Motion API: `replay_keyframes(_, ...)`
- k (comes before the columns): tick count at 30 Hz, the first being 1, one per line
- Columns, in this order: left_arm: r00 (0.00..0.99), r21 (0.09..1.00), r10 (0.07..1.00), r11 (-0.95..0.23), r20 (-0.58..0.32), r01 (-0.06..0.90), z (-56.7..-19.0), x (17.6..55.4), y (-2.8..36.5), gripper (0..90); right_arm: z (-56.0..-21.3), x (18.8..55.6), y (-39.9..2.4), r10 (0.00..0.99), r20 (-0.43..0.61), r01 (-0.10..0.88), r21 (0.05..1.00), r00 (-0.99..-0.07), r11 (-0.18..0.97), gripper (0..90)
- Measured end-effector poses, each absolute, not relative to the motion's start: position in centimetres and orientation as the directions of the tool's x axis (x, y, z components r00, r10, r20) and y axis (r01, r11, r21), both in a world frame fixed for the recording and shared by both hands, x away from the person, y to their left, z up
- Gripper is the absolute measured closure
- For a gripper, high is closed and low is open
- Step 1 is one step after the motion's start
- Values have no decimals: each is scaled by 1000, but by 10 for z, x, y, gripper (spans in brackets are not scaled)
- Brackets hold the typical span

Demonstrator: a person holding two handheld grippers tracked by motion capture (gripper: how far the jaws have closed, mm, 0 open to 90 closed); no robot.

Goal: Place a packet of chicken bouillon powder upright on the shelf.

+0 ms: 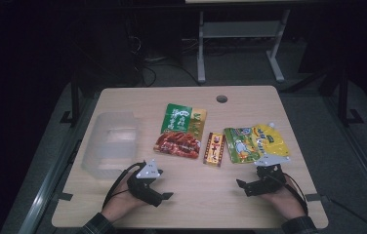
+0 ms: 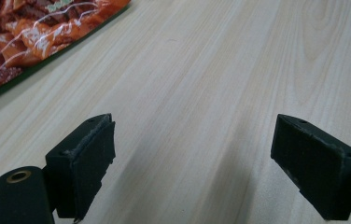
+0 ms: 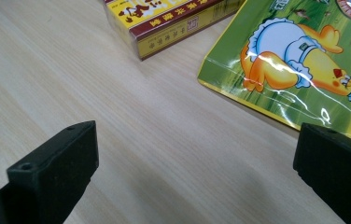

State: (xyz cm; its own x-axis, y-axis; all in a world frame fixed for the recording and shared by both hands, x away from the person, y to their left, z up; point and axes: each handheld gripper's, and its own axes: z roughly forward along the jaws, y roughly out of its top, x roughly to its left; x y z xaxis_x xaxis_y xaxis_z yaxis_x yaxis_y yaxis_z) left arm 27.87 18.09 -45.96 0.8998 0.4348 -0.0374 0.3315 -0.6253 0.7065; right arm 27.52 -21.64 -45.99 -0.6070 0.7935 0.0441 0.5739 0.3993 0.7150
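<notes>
Both hands low in frame w/ jaws wide, nothing held: left gripper [image 1: 164,187] over bare counter [image 1: 201,204] nr red-green snack bag [image 1: 180,130], right gripper [image 1: 247,185] just below yellow pouch [image 1: 255,142], prob. lined up for pickup into clear bin [image 1: 109,144] at left.

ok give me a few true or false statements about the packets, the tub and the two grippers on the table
1. The clear plastic tub holds a packet. False: it looks empty.
2. The left gripper has open jaws with nothing between them. True.
3. The right gripper clamps the yellow pouch. False: its jaws are open, the pouch just ahead.
4. The small yellow box lies between the green and red packet and the yellow pouch. True.
</notes>
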Motion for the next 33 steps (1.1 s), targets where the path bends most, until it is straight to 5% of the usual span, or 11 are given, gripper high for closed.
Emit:
replay_keyframes(8,895,698,441,-622,-61,354,-458,281,181,137,-454,282,-220,797,58,578,720,-601,384,72)
replay_keyframes(22,906,702,419,-628,-57,335,-457,277,181,148,-430,310,-226,834,67,593,734,-548,331,714)
replay_keyframes(27,907,697,416,-631,-67,341,-459,278,180,150,-425,329,-230,844,86,591,751,-529,294,857)
replay_keyframes(33,909,697,412,-632,-68,338,-460,277,180,149,-417,347,-227,850,90,579,768,-518,272,897)
